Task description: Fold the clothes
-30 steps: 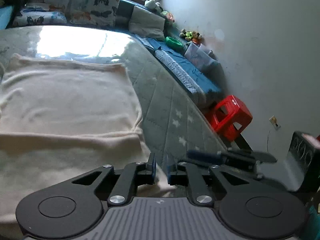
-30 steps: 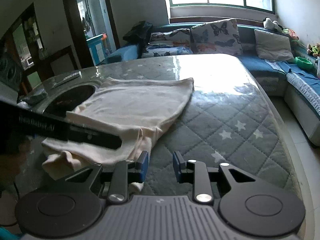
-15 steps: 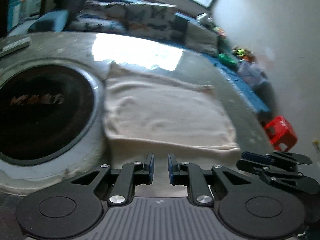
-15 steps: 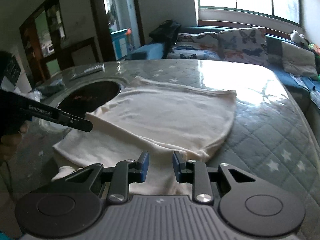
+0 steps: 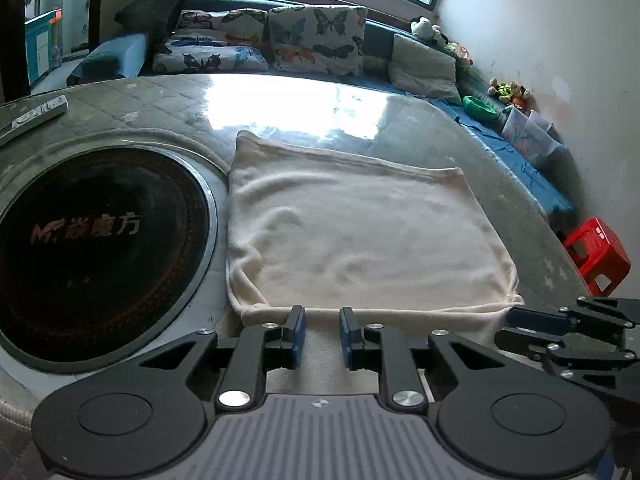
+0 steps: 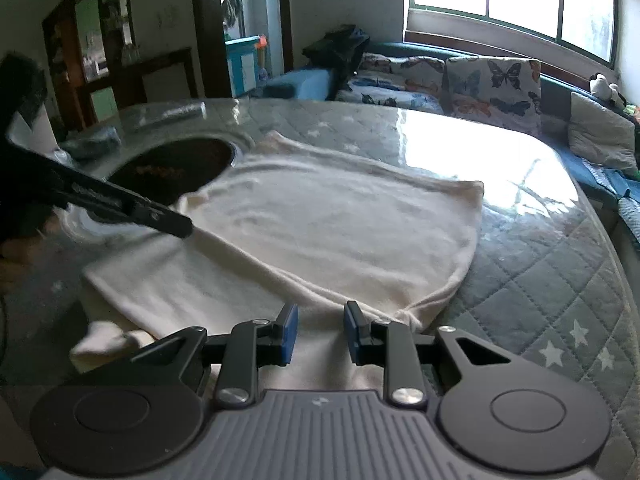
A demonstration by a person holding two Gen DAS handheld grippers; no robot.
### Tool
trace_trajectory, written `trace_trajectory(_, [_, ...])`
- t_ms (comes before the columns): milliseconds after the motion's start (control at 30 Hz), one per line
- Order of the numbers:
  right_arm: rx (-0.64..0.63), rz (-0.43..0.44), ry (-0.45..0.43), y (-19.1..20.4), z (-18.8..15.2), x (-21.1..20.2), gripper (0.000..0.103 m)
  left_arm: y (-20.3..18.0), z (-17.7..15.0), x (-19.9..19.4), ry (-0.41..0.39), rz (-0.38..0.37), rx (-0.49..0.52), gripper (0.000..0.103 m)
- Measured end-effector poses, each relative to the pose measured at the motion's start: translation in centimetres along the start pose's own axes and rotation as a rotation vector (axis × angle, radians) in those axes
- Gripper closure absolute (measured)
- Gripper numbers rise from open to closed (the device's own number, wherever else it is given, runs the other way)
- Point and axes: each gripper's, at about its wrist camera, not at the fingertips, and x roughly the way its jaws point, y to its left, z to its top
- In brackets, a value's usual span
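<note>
A cream garment (image 5: 360,232) lies flat on the quilted round table (image 5: 420,128), its near edge folded over. My left gripper (image 5: 322,322) hovers over that near edge, jaws a little apart and opening; cloth shows beneath the gap but the pads do not press it. In the right wrist view its tip (image 6: 176,228) sits at the garment's left side (image 6: 328,232). My right gripper (image 6: 318,322) stands open just above the near right part of the cloth, with nothing pinched. In the left wrist view it (image 5: 520,318) is at the garment's near right corner.
A round black hotplate (image 5: 100,240) is set into the table left of the garment. A remote (image 5: 36,114) lies at the far left. A sofa with butterfly cushions (image 5: 316,40) runs behind, and a red stool (image 5: 598,256) stands on the floor at the right.
The left gripper swung left from the table's right edge to the garment's near edge and its jaws widened slightly. The right gripper came in closer over the near right corner.
</note>
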Motion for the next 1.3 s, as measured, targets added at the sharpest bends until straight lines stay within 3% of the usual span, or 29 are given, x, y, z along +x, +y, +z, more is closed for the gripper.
trace_trajectory(267, [-0.108, 0.066, 0.006, 2.3, -1.5, -2.8, 0.078, -2.5, -2.9, -3.4, -0.006, -0.060, 0.207, 0.078])
trace_trajectory(467, [-0.170, 0.054, 0.034, 3.0, -3.0, -3.4, 0.078, -3.2, -5.8, -5.6, 0.018, -0.066, 0.364, 0.078])
trace_trajectory(633, [-0.251, 0.052, 0.039, 3.3, -3.1, -5.3, 0.077, -3.6, -8.0, -7.5, -0.021, -0.029, 0.561, 0.065])
trace_trajectory(700, [-0.297, 0.051, 0.052, 3.7, -3.5, -5.8, 0.077, -4.1, -9.1, -7.2, -0.017, -0.024, 0.634, 0.065])
trace_trajectory(833, [-0.410, 0.042, 0.074, 4.9, -4.7, -6.1, 0.061, -5.7, -11.3, -6.2, -0.064, 0.012, 0.787, 0.065])
trace_trajectory(900, [-0.461, 0.029, 0.072, 5.5, -5.3, -6.0, 0.060, -6.0, -11.8, -5.8, -0.080, 0.006, 0.815, 0.065])
trace_trajectory(967, [-0.502, 0.017, 0.066, 6.0, -5.9, -6.0, 0.048, -6.3, -12.1, -5.4, -0.095, -0.007, 0.841, 0.068])
trace_trajectory(1067, [-0.548, 0.003, 0.047, 6.5, -6.6, -5.8, 0.046, -6.5, -12.5, -5.1, -0.134, -0.001, 0.887, 0.085])
trace_trajectory(1133, [-0.577, -0.006, 0.033, 6.8, -7.1, -5.7, 0.041, -6.3, -11.9, -5.2, -0.147, -0.027, 0.854, 0.095])
trace_trajectory(1300, [-0.605, -0.011, -0.024, 6.9, -7.2, -5.2, 0.037, -5.1, -9.0, -5.4, -0.156, -0.081, 0.705, 0.096])
